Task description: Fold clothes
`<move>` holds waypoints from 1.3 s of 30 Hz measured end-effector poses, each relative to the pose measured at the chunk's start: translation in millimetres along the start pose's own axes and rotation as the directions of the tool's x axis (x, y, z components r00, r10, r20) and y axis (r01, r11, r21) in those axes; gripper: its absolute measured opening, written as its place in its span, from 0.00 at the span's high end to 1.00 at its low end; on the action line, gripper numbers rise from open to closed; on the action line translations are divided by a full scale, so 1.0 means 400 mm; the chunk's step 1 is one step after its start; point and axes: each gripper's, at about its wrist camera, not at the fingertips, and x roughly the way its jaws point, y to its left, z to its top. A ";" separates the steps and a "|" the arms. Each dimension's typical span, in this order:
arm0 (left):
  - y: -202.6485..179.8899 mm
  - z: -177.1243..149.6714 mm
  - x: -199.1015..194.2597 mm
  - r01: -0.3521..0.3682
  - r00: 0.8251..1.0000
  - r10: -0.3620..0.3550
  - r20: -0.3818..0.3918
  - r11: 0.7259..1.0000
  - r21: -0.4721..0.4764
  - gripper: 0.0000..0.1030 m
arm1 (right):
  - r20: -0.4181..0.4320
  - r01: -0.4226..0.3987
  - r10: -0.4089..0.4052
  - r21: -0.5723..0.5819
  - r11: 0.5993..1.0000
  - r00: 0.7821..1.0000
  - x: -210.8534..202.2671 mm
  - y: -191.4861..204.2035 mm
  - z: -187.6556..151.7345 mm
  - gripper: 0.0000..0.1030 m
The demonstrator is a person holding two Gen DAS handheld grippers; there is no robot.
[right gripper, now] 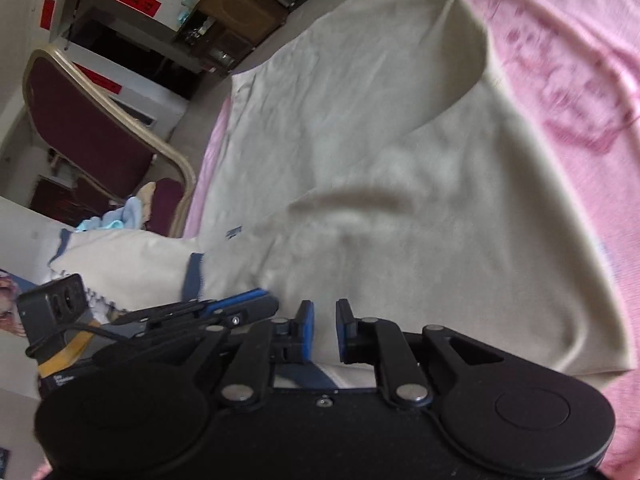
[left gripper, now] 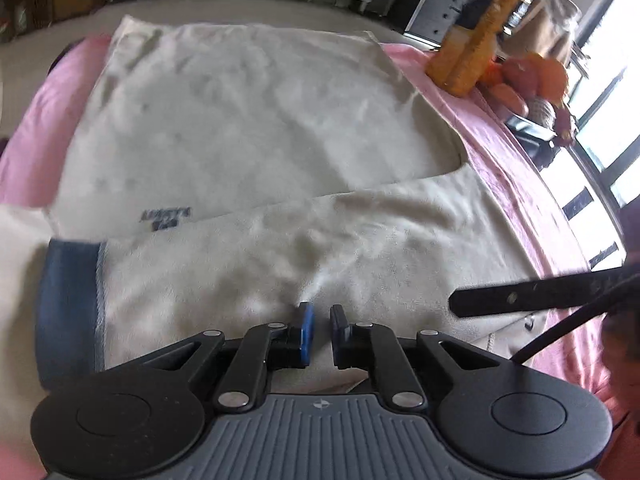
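A cream shirt with blue cuffs lies spread on a pink tablecloth. One sleeve is folded across its body. My left gripper sits low over the near fold. Its blue pads stand a narrow gap apart with cream cloth between them, and a crease runs up to them. In the right wrist view the shirt fills the middle. My right gripper is likewise nearly closed on cloth, with a blue band showing under its jaws. The left gripper's fingers lie just to its left, beside a cuff.
Orange objects stand at the table's far right corner by the windows. A maroon chair with light blue cloth on its seat stands off the table's edge. Shelves and cabinets line the far wall.
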 end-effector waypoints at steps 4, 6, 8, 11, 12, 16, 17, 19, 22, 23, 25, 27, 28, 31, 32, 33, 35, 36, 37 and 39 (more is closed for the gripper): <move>0.018 -0.027 -0.027 -0.065 0.998 0.064 -0.018 0.996 -0.060 0.88 | -0.026 0.095 -0.095 -0.022 0.995 0.995 0.006 -0.001 -0.016 0.98; 0.045 -0.042 -0.065 -0.171 0.985 0.171 -0.016 0.981 -0.092 0.90 | -0.009 0.154 -0.154 0.030 0.988 0.988 -0.034 -0.023 -0.023 0.99; 0.072 -0.054 -0.099 -0.287 0.958 0.287 -0.018 0.950 -0.119 0.92 | 0.024 0.221 -0.224 0.081 0.972 0.974 -0.084 -0.048 -0.032 0.99; 0.101 -0.066 -0.142 -0.369 0.927 0.375 0.020 0.920 -0.132 0.93 | 0.093 0.378 -0.387 0.102 0.920 0.917 -0.147 -0.063 -0.042 0.98; 0.108 -0.064 -0.152 -0.348 0.933 0.357 0.036 0.925 -0.151 0.93 | 0.108 0.401 -0.414 0.122 0.908 0.904 -0.161 -0.067 -0.042 0.96; 0.094 -0.039 -0.167 -0.288 0.945 0.306 0.113 0.945 -0.154 0.92 | 0.231 0.450 -0.467 0.124 0.884 0.854 -0.193 -0.045 -0.026 0.91; 0.083 -0.028 -0.165 -0.279 0.945 0.297 0.133 0.950 -0.140 0.92 | 0.266 0.416 -0.434 0.123 0.901 0.861 -0.195 -0.037 -0.017 0.91; 0.057 -0.003 -0.148 -0.252 0.950 0.267 0.164 0.962 -0.106 0.92 | 0.330 0.342 -0.358 0.109 0.934 0.874 -0.196 -0.023 0.006 0.91; 0.025 0.024 -0.104 -0.206 0.963 0.212 0.169 0.977 -0.050 0.92 | 0.371 0.243 -0.247 0.058 0.968 0.895 -0.166 -0.005 0.053 0.90; 0.014 0.029 -0.084 -0.200 0.966 0.202 0.163 0.979 -0.028 0.92 | 0.360 0.192 -0.198 0.051 0.980 0.912 -0.148 -0.006 0.069 0.90; 0.005 0.034 -0.044 -0.188 0.971 0.186 0.148 0.982 -0.005 0.92 | 0.328 0.089 -0.100 0.046 0.995 0.940 -0.107 -0.011 0.100 0.90; 0.007 0.036 -0.005 -0.177 0.976 0.176 0.131 0.984 -0.003 0.92 | 0.272 0.002 -0.017 0.055 0.998 0.962 -0.049 -0.022 0.121 0.89; 0.017 0.037 0.005 -0.174 0.976 0.176 0.127 0.984 -0.022 0.91 | 0.245 -0.029 0.013 0.060 0.998 0.969 -0.020 -0.027 0.129 0.89; 0.060 0.035 -0.008 -0.188 0.967 0.206 0.148 0.974 -0.127 0.88 | 0.207 -0.009 -0.003 0.060 0.998 0.978 0.037 -0.033 0.134 0.88; 0.074 0.035 -0.013 -0.193 0.963 0.218 0.155 0.967 -0.163 0.89 | 0.195 0.007 -0.019 0.059 0.998 0.981 0.051 -0.036 0.134 0.88; 0.098 0.029 -0.025 -0.217 0.953 0.255 0.163 0.951 -0.218 0.89 | 0.194 0.023 -0.035 0.065 0.998 0.980 0.057 -0.042 0.135 0.93; 0.145 0.018 -0.047 -0.255 0.932 0.321 0.170 0.911 -0.325 0.89 | 0.240 0.045 -0.071 0.112 0.993 0.968 0.035 -0.073 0.140 0.98; 0.168 0.012 -0.057 -0.268 0.921 0.350 0.170 0.887 -0.376 0.89 | 0.270 0.060 -0.096 0.141 0.988 0.958 0.021 -0.089 0.142 0.98; 0.183 0.010 -0.065 -0.272 0.913 0.367 0.177 0.873 -0.405 0.88 | 0.315 0.084 -0.140 0.185 0.979 0.939 -0.003 -0.110 0.144 0.98; 0.194 0.005 -0.088 -0.304 0.894 0.412 0.175 0.846 -0.438 0.90 | 0.391 0.132 -0.234 0.269 0.954 0.890 -0.047 -0.145 0.141 0.99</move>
